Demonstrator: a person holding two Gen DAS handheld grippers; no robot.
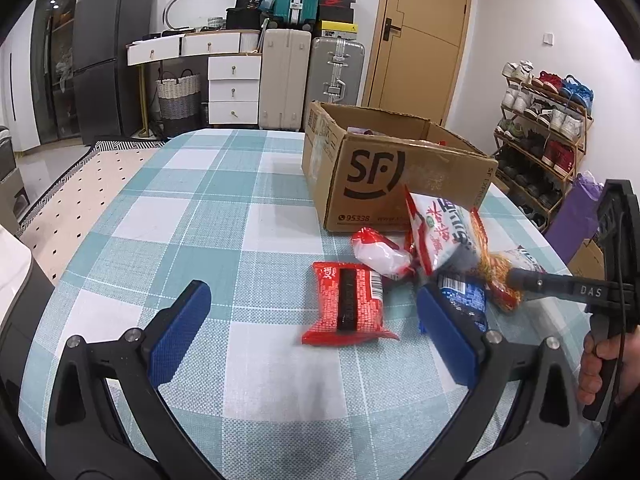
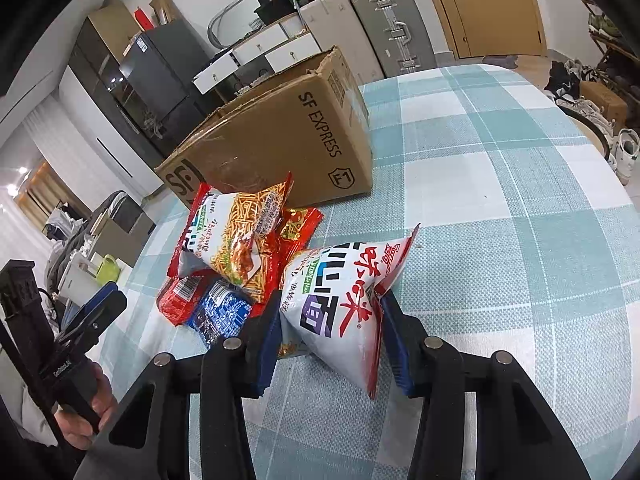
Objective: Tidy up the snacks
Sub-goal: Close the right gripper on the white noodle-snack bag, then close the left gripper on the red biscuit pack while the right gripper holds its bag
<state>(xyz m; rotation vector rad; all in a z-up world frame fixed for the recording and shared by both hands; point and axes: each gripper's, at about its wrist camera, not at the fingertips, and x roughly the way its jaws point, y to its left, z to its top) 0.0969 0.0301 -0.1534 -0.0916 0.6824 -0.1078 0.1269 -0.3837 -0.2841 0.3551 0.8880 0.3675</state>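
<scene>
Checked teal-and-white cloth covers the bench [image 1: 200, 216]; suitcases, a white drawer unit, a dark fridge and a shoe rack stand behind. Item: open SF Express cardboard box [image 1: 372, 168], far side of the bench, upright. Item: white noodle-snack bag [image 2: 340, 308], clamped between the blue pads of the right tool [image 2: 330, 340], jaws narrowed onto its lower corners, bag lifted and tilted just in front of the box. Item: left tool [image 1: 312, 328], jaws wide, holding nothing, low over the cloth. Item: red wrapped snack pack [image 1: 348, 304], flat on the bench between the left tool's fingers, touching neither. Item: blue packet [image 1: 464, 300], just beside the left tool's right-hand pad. Item: red-and-white pouch [image 1: 380, 254], beyond the red pack. Item: orange noodle-stick bag [image 2: 236, 240], leaning on the pile near the box.
</scene>
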